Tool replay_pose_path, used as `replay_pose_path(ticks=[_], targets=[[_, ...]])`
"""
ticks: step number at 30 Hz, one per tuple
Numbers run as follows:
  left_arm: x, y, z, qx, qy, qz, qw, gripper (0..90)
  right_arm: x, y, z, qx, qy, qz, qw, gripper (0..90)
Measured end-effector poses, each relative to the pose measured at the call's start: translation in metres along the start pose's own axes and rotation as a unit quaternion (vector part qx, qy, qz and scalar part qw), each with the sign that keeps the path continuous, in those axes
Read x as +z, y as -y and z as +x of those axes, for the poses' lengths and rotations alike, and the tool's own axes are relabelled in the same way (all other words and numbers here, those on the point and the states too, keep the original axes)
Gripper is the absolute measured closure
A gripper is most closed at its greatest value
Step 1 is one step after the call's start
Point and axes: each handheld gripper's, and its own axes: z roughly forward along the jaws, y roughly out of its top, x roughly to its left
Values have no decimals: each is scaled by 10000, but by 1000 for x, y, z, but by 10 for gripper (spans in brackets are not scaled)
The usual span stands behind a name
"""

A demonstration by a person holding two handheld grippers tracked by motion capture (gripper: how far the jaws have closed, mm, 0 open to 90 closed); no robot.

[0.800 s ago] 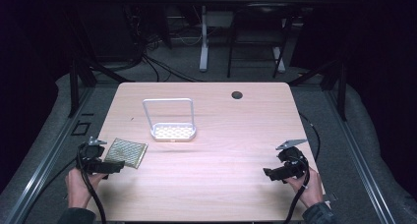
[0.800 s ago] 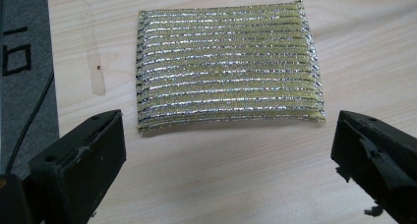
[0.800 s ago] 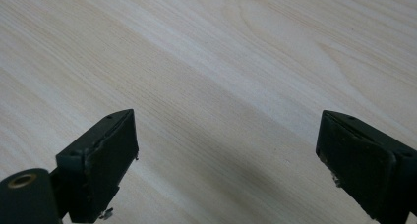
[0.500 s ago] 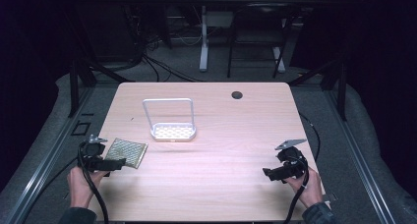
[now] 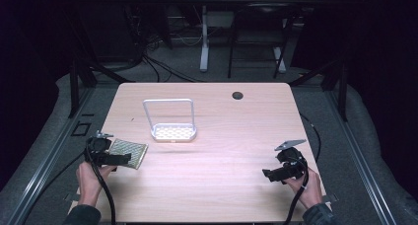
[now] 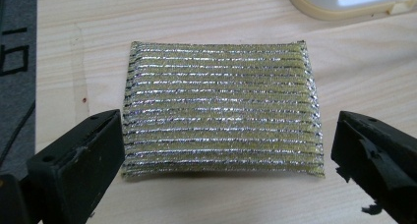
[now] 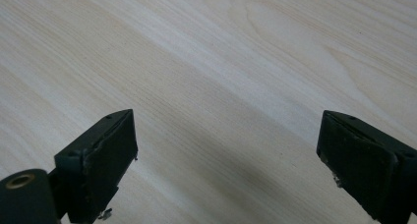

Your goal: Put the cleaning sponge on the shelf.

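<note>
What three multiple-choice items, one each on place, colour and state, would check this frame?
1. Where does the sponge lie?
A. in the rack
B. flat on the table, before the left gripper
C. by the right gripper

2. What colour is the rack?
A. white
B. red
C. black

3. How do the right gripper jaws stand?
A. shut on the sponge
B. shut, holding nothing
C. open over bare table

Answers:
1 B: the left gripper view shows it on the wood between open jaws.
2 A: its base and hoop are white in the high view.
3 C: the jaws stand wide apart over wood.
</note>
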Motion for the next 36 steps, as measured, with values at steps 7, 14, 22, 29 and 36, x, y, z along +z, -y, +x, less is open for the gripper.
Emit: replay_pose_path(ticks=[7, 14, 22, 29, 36], targets=[[17, -7, -4, 70, -43, 159, 9998, 0, 1, -1, 2, -46, -53, 8, 10000, 72], [26, -11, -8, 134, -70, 190, 9997, 0, 1, 0, 2, -46, -60, -13, 10000, 73], [31, -16, -10, 105, -18, 200, 9997, 0, 1, 0, 2, -53, -56, 19, 10000, 74], [40, -16, -13, 161, -35, 339, 9993, 0, 1, 0, 1, -68, -59, 43, 10000, 74], [45, -14, -18, 344, -185, 531, 9978, 0, 1, 1, 1, -74, -64, 48, 9999, 75]])
